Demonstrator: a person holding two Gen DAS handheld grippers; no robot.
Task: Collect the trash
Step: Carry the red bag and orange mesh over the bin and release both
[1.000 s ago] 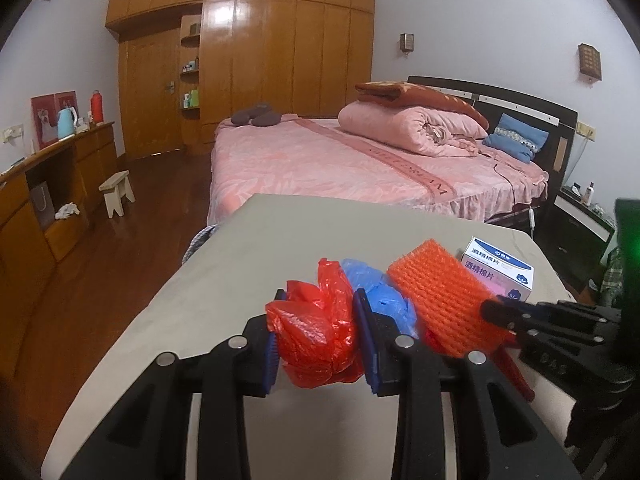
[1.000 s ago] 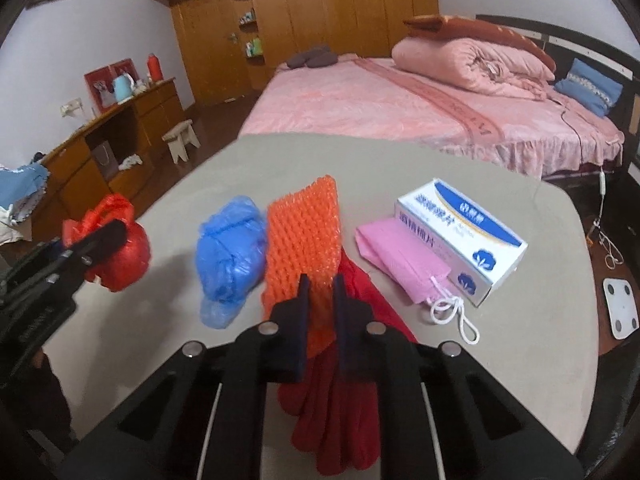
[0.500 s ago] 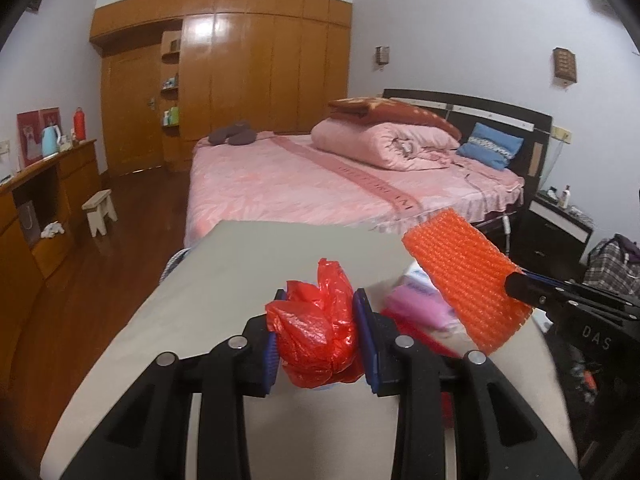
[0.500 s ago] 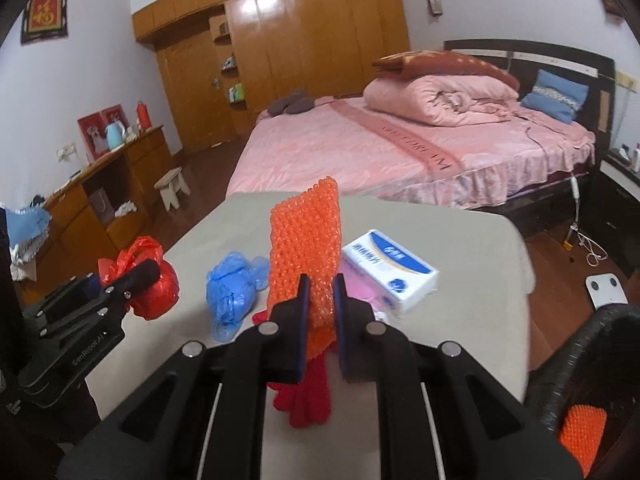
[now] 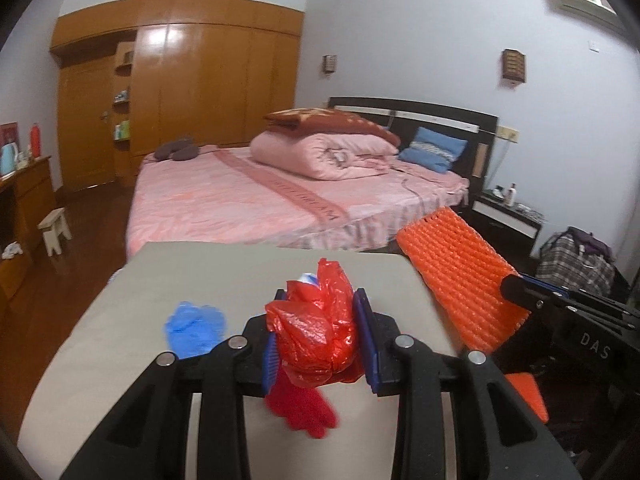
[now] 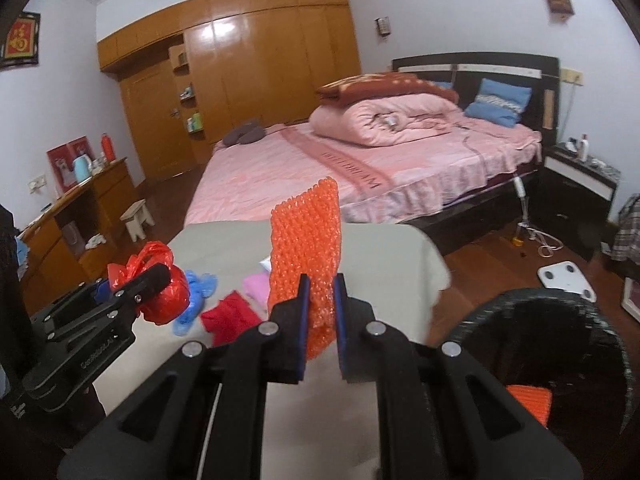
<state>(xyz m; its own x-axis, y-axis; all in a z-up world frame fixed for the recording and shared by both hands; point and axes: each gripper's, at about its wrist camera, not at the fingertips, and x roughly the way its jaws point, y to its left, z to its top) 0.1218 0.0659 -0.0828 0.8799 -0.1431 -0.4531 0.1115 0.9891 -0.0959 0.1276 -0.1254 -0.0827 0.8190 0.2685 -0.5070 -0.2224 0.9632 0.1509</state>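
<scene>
Red bag [image 5: 316, 332]: crinkly glossy plastic. Orange net [image 6: 306, 248]: bumpy foam mesh. Wardrobe [image 5: 192, 92]: glossy wood. Table [image 5: 224, 272]: matt cloth.

Black bin [image 6: 560, 320] cut off; white box [image 6: 266, 263] mostly hidden.

A pink-covered bed [image 6: 360, 168] stands beyond the table [image 6: 400, 264], with a rolled pink quilt [image 6: 384, 120] and blue pillow [image 6: 500, 100] on it. Wooden wardrobes [image 6: 260, 60] line the far wall. A white scale [image 6: 566, 276] lies on the floor.
</scene>
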